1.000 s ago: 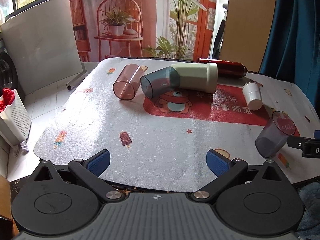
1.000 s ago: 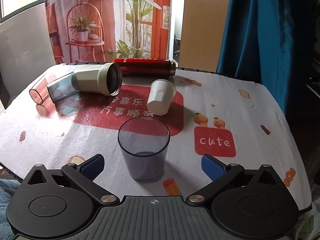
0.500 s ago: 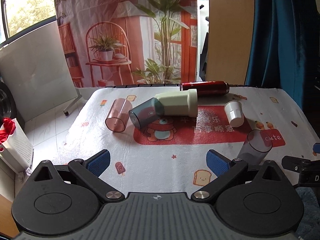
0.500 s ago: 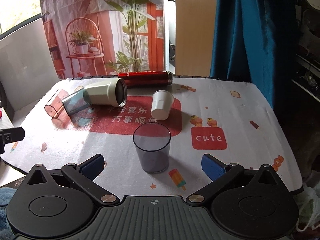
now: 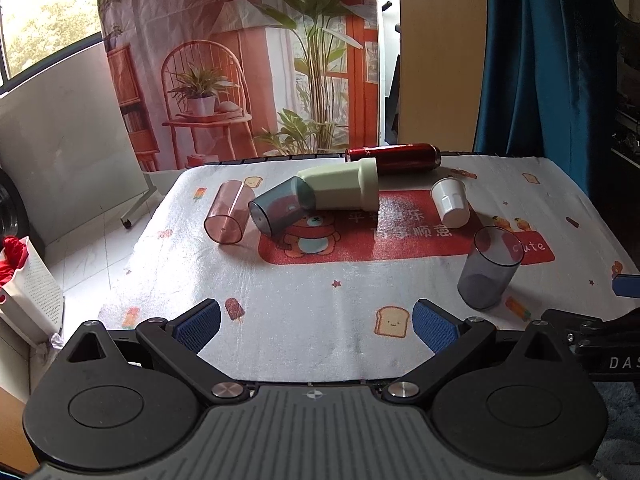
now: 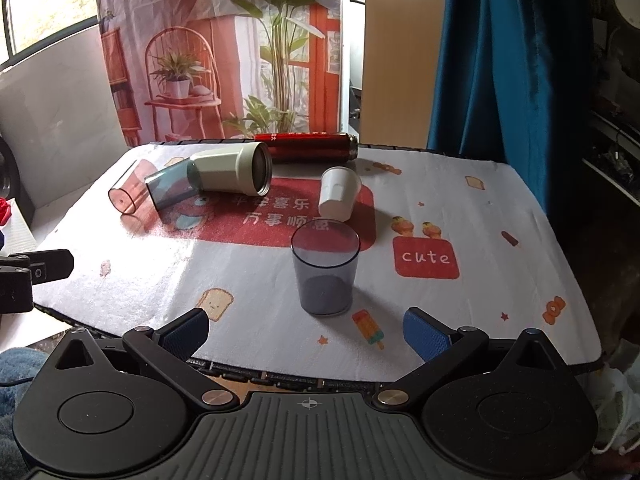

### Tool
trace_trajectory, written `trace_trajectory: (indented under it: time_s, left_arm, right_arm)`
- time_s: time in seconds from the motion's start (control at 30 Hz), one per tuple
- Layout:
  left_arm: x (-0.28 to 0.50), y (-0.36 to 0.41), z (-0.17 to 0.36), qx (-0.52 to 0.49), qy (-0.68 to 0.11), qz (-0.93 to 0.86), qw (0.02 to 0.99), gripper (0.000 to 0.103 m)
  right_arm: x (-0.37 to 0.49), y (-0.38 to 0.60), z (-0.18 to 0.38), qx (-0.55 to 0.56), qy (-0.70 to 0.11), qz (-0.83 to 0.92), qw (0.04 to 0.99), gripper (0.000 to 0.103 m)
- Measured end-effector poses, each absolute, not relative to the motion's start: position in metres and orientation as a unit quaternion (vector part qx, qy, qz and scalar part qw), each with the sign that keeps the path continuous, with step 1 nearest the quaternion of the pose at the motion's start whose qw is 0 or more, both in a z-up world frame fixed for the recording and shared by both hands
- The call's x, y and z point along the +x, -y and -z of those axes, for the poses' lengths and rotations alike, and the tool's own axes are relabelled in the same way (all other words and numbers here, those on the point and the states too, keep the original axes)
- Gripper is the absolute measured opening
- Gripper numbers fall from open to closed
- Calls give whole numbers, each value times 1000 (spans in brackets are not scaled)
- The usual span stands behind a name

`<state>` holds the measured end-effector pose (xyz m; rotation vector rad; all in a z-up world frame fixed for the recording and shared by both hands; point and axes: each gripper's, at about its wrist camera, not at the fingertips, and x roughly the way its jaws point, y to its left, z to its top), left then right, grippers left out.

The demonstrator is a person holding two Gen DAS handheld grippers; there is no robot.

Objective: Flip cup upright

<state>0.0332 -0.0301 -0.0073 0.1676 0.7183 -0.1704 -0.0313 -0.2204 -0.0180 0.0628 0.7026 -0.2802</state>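
Printed white tablecloth [image 6: 480,216]: upright smoky-grey clear plastic cup [image 6: 325,270] nr front edge; left gripper [image 5: 316,322] & right gripper [image 6: 306,332] jaws wide, empty.

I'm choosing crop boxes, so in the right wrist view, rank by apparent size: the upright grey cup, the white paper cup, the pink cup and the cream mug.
1. Cream cylindrical mug, lying down.
2. Upright translucent grey plastic cup; being nearest inflates it, so the top two are unsure.
3. White paper cup and translucent pink plastic cup look alike.
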Motion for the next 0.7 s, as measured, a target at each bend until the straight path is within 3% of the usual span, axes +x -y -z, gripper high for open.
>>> trace_trajectory:
  time_s: [0.7]
  left_arm:
    - [24, 24, 13, 71, -354, 71, 930, 103]
  right_arm:
    - [-42, 220, 22, 24, -342, 155, 927, 103]
